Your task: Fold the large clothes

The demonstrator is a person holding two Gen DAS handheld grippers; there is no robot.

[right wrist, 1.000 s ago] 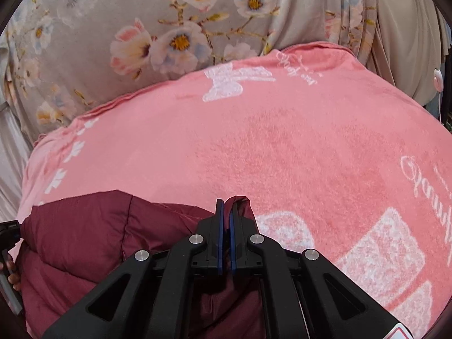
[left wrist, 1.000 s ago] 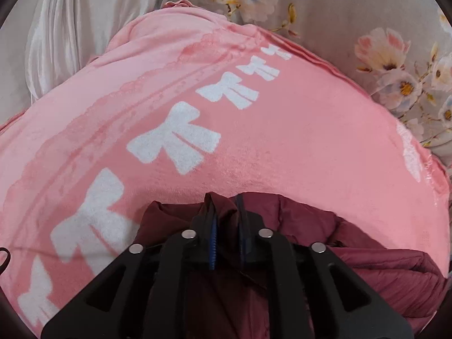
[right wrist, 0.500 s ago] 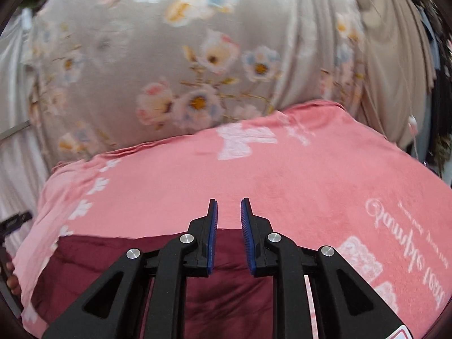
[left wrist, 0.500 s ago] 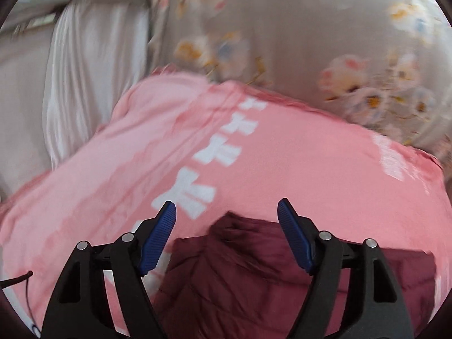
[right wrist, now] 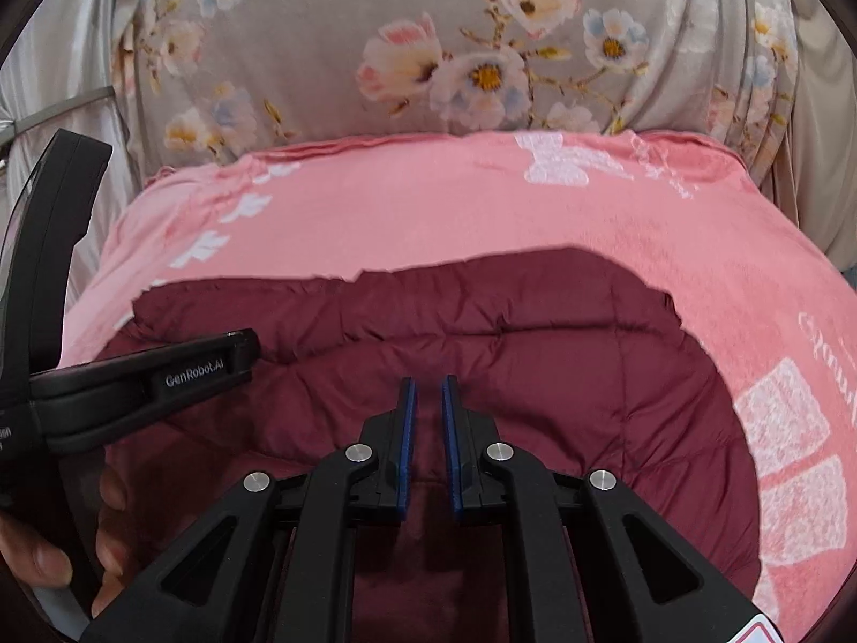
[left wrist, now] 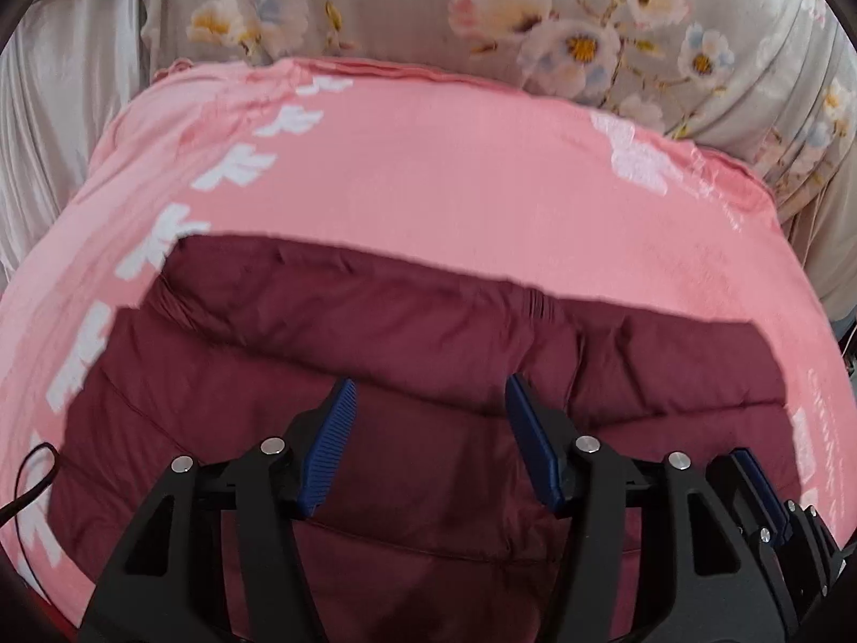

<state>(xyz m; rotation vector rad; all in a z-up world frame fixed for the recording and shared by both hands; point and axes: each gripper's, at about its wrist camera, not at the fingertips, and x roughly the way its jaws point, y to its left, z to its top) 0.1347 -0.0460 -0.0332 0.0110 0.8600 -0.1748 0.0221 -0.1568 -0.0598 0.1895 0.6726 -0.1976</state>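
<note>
currently you are holding both grippers just above a maroon puffer jacket [left wrist: 407, 375], neither one gripping cloth.

item one: maroon puffer jacket, quilted, lying folded into a wide block on the pink blanket [left wrist: 455, 171], its far edge running roughly straight across. it is sitting toward the near side of the blanket, likely so you can reach every edge.

item two: left gripper [left wrist: 428, 434], jaws standing wide apart, nothing between the blue pads [left wrist: 329, 447]. it is hovering over the jacket's middle; contact with the fabric cannot be told.

item three: right gripper [right wrist: 427, 439], jaws standing a narrow gap apart, empty, only maroon quilting showing through the gap. it is pointing at the same panel, close beside the left one.

item four: floral cloth [right wrist: 455, 53], hanging behind the blanket, playing no part.

judgement: one fold is looking finished and laid down; the bulky filling is probably wanting pressing flat before you are taking a fresh edge for the next fold.
</note>
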